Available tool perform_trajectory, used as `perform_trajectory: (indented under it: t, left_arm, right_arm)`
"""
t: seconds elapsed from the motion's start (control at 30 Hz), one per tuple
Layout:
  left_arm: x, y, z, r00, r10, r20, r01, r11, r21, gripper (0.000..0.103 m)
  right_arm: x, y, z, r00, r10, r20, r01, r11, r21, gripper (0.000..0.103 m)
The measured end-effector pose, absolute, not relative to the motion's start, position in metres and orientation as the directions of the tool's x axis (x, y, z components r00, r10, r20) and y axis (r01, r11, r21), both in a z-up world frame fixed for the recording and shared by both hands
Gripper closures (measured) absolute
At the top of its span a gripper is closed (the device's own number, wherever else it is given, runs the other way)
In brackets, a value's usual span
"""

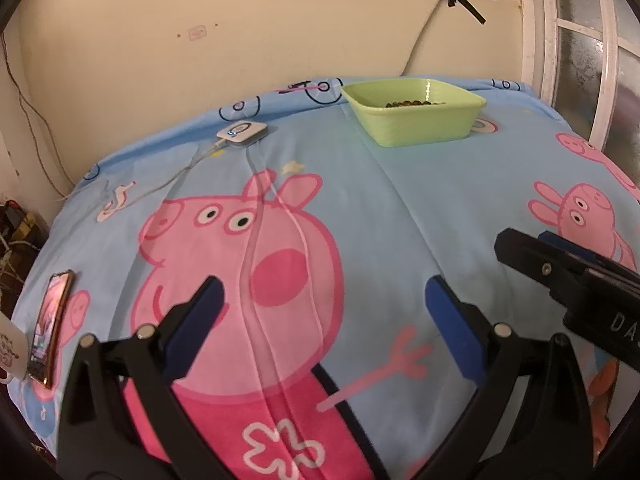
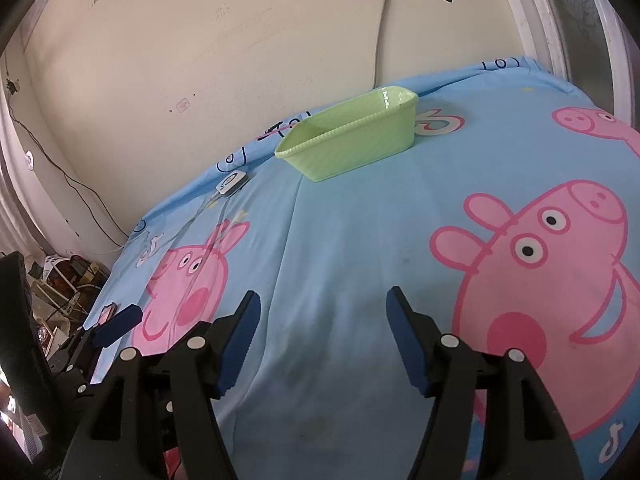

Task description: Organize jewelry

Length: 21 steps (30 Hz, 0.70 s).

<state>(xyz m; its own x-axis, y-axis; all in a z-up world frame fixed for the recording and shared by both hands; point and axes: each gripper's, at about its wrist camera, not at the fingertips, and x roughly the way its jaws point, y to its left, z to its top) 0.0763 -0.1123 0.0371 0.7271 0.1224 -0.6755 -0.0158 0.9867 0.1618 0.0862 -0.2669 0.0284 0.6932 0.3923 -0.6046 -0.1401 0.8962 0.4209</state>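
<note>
A light green plastic tub (image 1: pixel 416 114) stands at the far side of the bed, and dark beaded jewelry (image 1: pixel 412 103) lies in it. The tub also shows in the right wrist view (image 2: pixel 352 142), where its contents are hidden by its wall. My left gripper (image 1: pixel 324 300) is open and empty above the pink pig print, well short of the tub. My right gripper (image 2: pixel 322 318) is open and empty above the blue sheet, also short of the tub. The right gripper shows at the right edge of the left wrist view (image 1: pixel 560 268).
A white charger puck (image 1: pixel 242 132) with thin cables (image 1: pixel 256 240) lies left of the tub. A phone (image 1: pixel 50 324) and a mug (image 1: pixel 10 344) sit at the bed's left edge. A wall is behind the bed, a window frame (image 1: pixel 580 52) at right, clutter (image 2: pixel 68 280) on the floor at left.
</note>
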Motion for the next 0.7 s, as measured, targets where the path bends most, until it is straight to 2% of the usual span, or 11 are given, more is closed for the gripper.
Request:
perform_trajectory:
  t: [0.7]
  left_arm:
    - [0.0751,-0.1110,0.0380,0.730,0.161,-0.664,-0.043,0.981,0.190,0.006]
  right_arm:
    - [0.0822,-0.2690,0.0300,0.702,0.403,-0.588,-0.139,0.887,0.441,0.061]
